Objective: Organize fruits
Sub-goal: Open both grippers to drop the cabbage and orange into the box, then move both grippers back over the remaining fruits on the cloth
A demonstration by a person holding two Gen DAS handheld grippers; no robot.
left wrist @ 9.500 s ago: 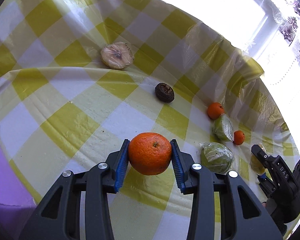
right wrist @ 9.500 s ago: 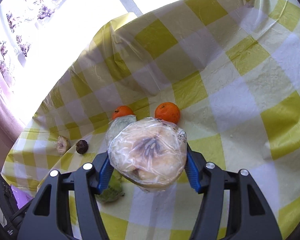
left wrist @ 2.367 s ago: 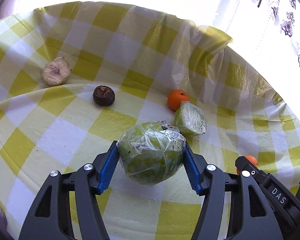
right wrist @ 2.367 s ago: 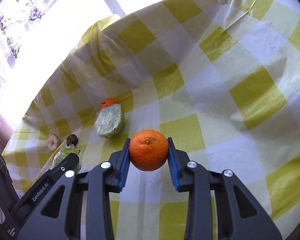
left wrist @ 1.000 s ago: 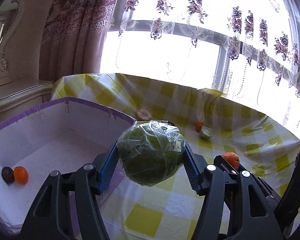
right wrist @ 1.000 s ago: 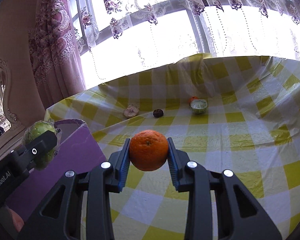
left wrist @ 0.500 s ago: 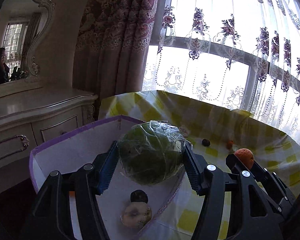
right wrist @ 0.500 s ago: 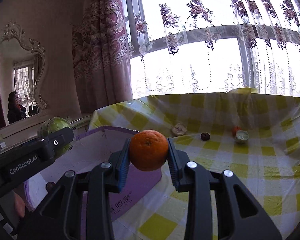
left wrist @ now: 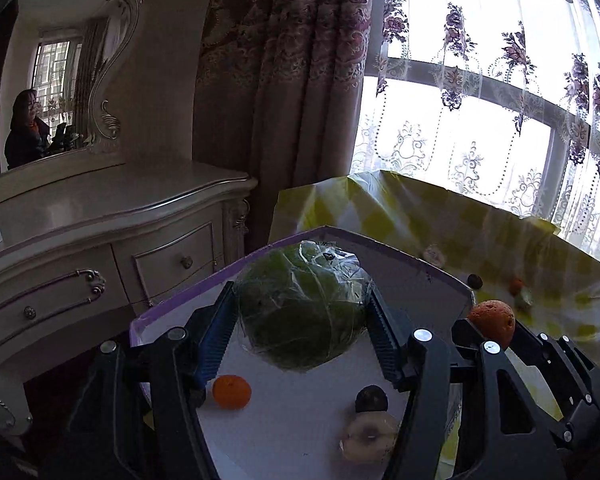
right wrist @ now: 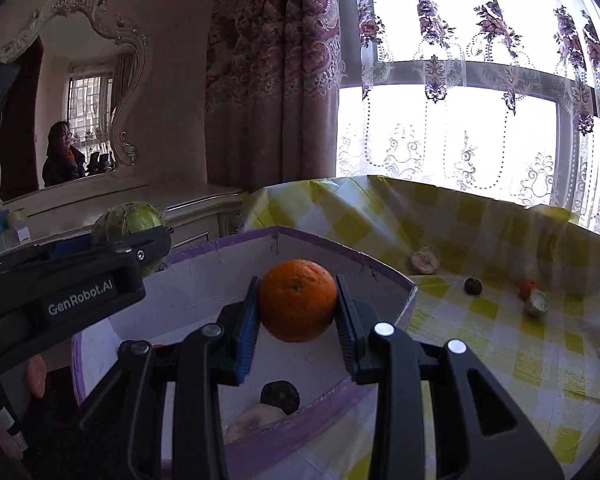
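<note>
Left wrist view is filled at its top by a lace-curtained window (left wrist: 480,128) and a heavy patterned curtain (left wrist: 284,80), with a cream dresser (left wrist: 112,240) and an ornate mirror (left wrist: 60,92) seen at the left. A table draped in a yellow-checked cloth (left wrist: 440,216) is seen under the window. At the table's near end, a purple-edged white box (left wrist: 332,420) is seen open at the top. The left gripper (left wrist: 302,326) is held above the box, its blue-padded jaws clamped on a green fruit wrapped in plastic film (left wrist: 300,308). On the box floor are found a pale wrapped fruit (left wrist: 366,436), a small orange (left wrist: 232,391) and a dark round fruit (left wrist: 371,399), the dark one touching the pale one, the small orange apart at the left.

In the right wrist view, the right gripper (right wrist: 297,312) is seen over the same box (right wrist: 320,248), with its jaws closed tight on an orange (right wrist: 298,300) raised above the box's interior. The left gripper's side, marked "GenRobot.AI", is seen at the left with the green fruit in it. On the cloth near the window, four fruits are left: a pale wrapped one (right wrist: 425,260), a dark one (right wrist: 473,286), and a small orange one (right wrist: 527,287) touching a green wrapped one (right wrist: 538,303).
</note>
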